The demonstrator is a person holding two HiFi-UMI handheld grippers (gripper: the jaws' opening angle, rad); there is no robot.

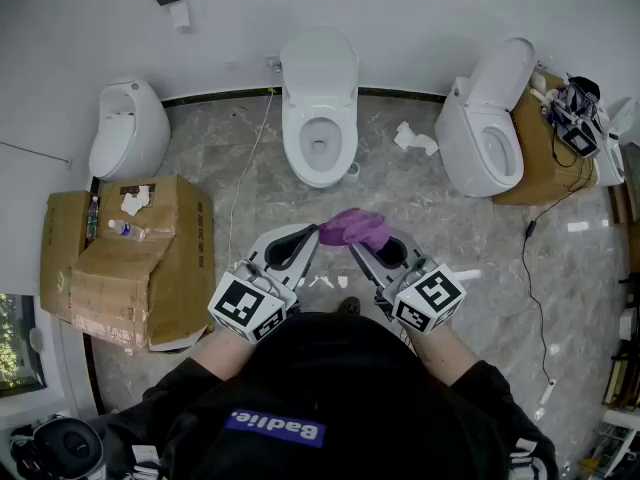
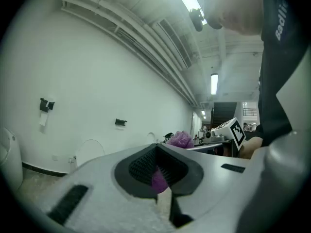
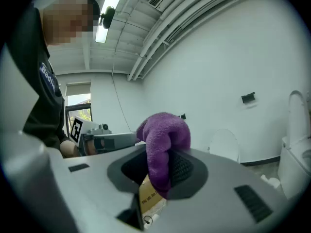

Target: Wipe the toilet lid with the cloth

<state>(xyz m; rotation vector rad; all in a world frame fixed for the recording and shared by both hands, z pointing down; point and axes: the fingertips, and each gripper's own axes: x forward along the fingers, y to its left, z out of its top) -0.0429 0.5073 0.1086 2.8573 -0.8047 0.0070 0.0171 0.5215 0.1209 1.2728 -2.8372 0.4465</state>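
Note:
A purple cloth (image 1: 354, 227) hangs bunched in the air between my two grippers, in front of my chest. The left gripper (image 1: 311, 238) is shut on one corner of it; in the left gripper view a purple scrap (image 2: 159, 178) shows between the dark pads. My right gripper (image 1: 362, 249) is shut on the cloth's thick fold (image 3: 163, 144), which bulges above its jaws. Straight ahead stands the middle white toilet (image 1: 319, 138), its lid (image 1: 319, 60) raised against the wall. The cloth is well short of it.
A second toilet (image 1: 487, 133) with raised lid stands at the right, on brown cardboard. A white urinal (image 1: 126, 128) is at the left, near flattened cardboard boxes (image 1: 130, 258). Crumpled tissue (image 1: 414, 138) and a cable (image 1: 533, 268) lie on the marble floor.

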